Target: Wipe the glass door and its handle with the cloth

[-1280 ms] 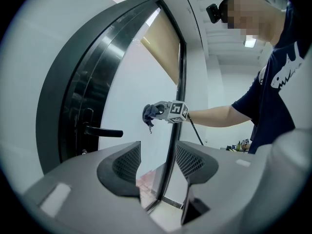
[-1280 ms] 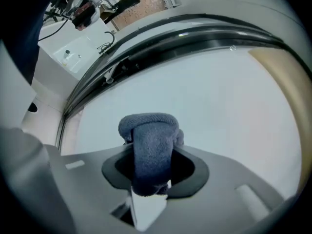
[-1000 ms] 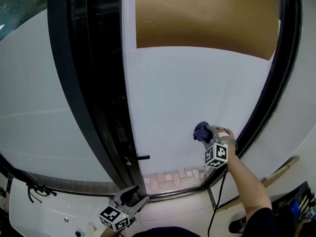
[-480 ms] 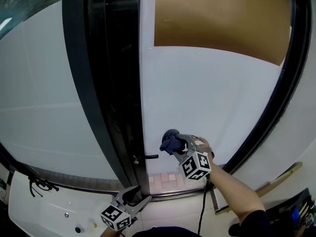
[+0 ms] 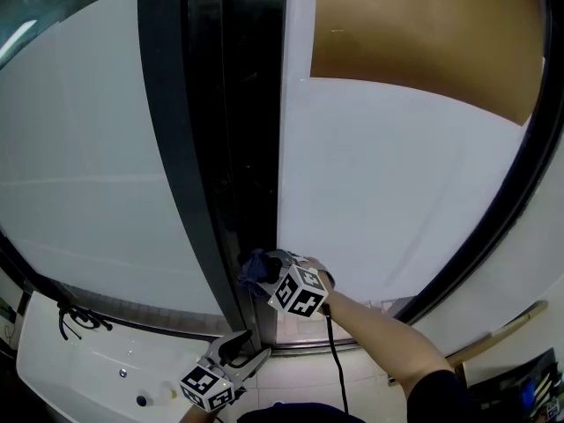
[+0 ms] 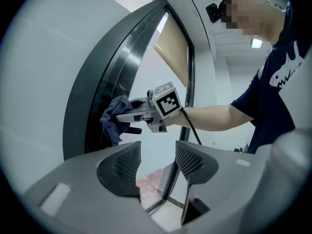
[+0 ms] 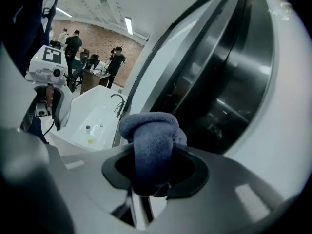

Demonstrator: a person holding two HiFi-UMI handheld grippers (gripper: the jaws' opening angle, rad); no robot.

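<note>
Bottom left of centre in the head view, my left gripper (image 5: 249, 351) hangs with jaws apart and empty, while just right and above it my right gripper (image 5: 273, 270) clamps the blue cloth (image 5: 255, 267) at the handle (image 6: 130, 129) on the glass door's (image 5: 379, 192) dark edge.

A dark blue cloth (image 7: 151, 135), soft and fuzzy like towelling, sits pinched in the matt grey plastic right gripper (image 7: 154, 172). The door frame (image 5: 207, 148) is black metal, glossy enough to carry reflections. The glass door (image 5: 388, 192) looks smooth, frosted white and matt; a flat brown paper-like sheet (image 5: 423, 33) covers its upper part. The left gripper (image 6: 157, 152) is matt grey plastic with mesh-textured pads (image 6: 187, 159).
</note>
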